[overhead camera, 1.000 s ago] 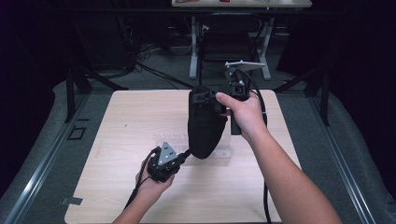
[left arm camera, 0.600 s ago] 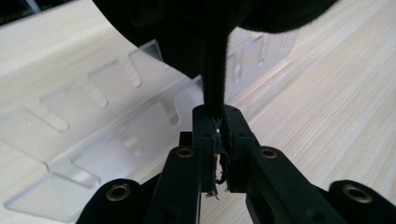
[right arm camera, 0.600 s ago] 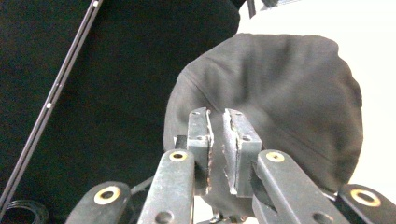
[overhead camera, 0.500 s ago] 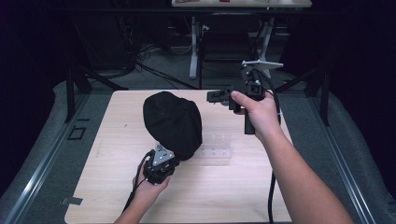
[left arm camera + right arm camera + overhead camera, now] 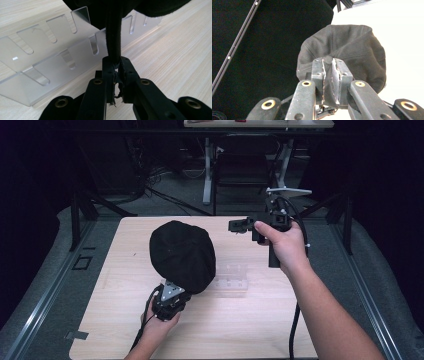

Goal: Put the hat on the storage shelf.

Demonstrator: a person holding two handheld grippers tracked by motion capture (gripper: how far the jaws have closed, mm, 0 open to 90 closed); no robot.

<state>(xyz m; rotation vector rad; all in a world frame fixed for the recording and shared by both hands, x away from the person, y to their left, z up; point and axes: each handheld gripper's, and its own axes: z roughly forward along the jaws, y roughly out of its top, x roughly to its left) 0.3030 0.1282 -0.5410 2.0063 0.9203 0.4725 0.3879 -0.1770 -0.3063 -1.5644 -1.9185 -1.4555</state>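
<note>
A: Where are you holding the black fabric cap (image 5: 183, 255) right now?

B: Your left gripper (image 5: 169, 299) is clenching its edge near the front of the pale wooden table (image 5: 300, 330), holding the cap up over the clear slotted acrylic rack (image 5: 47, 62).

A: And your right gripper (image 5: 243, 225)?

B: It is hovering apart from the cap, nothing between the jaws; they have just been easing open, leaving only a narrow gap.

A: So you are probably shaping or positioning the cap. Next, you likely need a second grip on the far rim.
</note>
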